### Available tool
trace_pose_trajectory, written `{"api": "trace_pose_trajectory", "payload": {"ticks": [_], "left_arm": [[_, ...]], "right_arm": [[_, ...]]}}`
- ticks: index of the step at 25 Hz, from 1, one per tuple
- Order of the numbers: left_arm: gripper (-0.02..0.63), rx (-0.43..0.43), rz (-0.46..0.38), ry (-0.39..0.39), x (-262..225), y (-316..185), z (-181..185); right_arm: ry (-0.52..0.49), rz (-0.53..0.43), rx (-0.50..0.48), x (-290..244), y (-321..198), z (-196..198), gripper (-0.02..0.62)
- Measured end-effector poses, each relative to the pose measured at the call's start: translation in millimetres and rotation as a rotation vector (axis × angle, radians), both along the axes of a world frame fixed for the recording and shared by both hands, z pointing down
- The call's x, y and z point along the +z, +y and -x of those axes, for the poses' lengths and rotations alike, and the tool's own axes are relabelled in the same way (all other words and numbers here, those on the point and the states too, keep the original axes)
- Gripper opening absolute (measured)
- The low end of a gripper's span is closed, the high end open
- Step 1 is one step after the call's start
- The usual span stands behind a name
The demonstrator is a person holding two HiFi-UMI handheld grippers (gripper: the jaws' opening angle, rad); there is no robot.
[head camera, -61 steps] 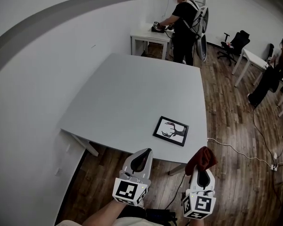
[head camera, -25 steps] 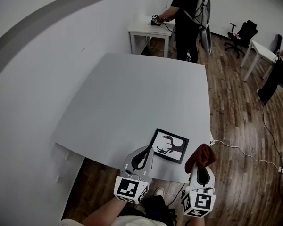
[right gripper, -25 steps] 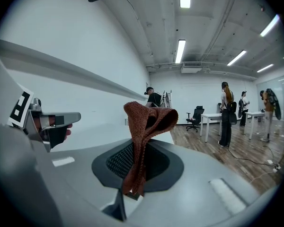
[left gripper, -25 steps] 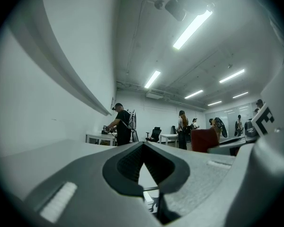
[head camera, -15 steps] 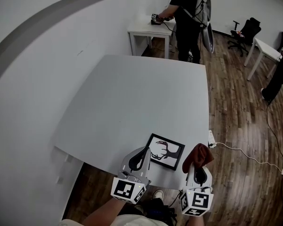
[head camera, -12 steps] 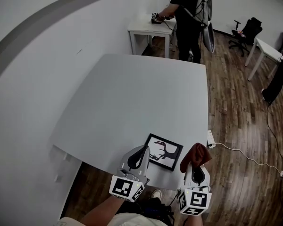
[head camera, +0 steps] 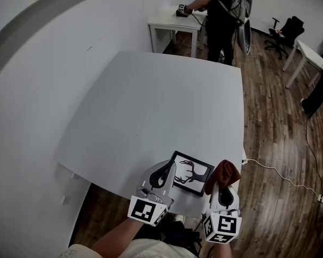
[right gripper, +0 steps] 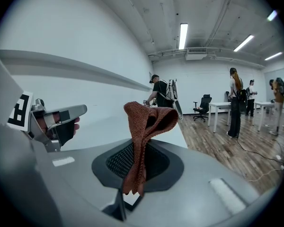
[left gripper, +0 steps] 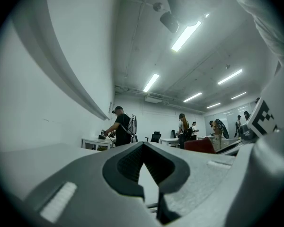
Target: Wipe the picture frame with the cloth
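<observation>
1. The large grey square table (head camera: 151, 106) sits nearer in the head view than a moment ago.
2. The black-framed antler picture (head camera: 191, 173) lies flat by the table's near edge, now closer to both grippers.
3. The left gripper (head camera: 166, 168) hovers at the frame's left side, its fingers pressed together and empty.
4. On the right gripper (right gripper: 127, 193), the fingers pinch the rust-red knitted cloth (right gripper: 144, 126), just right of the frame.

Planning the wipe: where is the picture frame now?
In the head view the picture frame lies flat at the table's near edge, between the left gripper and the right gripper, which holds the cloth.
</observation>
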State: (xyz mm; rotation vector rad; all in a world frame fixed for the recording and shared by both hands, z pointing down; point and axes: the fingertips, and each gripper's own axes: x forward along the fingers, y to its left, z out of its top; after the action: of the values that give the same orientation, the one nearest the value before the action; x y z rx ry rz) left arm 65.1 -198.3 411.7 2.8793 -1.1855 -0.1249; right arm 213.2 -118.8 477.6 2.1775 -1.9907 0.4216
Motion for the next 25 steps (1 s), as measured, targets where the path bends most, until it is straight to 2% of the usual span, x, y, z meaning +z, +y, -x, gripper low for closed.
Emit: {"api": "trace_pose_trajectory", "payload": {"ticks": [2,8,15,21,25], "left_arm": [[0.0,0.003,0.014,-0.005,4,-5,6],[0.0,-0.014,-0.015,0.054,0,-18,21],[0.0,-0.038,-0.009,0.07,1,-21,38],[0.0,-0.038,0.042,0.014,13,-17,53],[0.0,-0.057,0.04,0.014,14,-19,63]], "right_arm": [[-0.006,0.017,-0.009,5,-8,10,0.061],[-0.068,0.104,-0.038,28,-32,32,0.061],[-0.255,0.29,-0.09,73,-69,56,0.061],[-0.358,0.436,-0.138,110,-101,83,0.061],[-0.416,0.522,-0.148,131,-121,97,0.061]]}}
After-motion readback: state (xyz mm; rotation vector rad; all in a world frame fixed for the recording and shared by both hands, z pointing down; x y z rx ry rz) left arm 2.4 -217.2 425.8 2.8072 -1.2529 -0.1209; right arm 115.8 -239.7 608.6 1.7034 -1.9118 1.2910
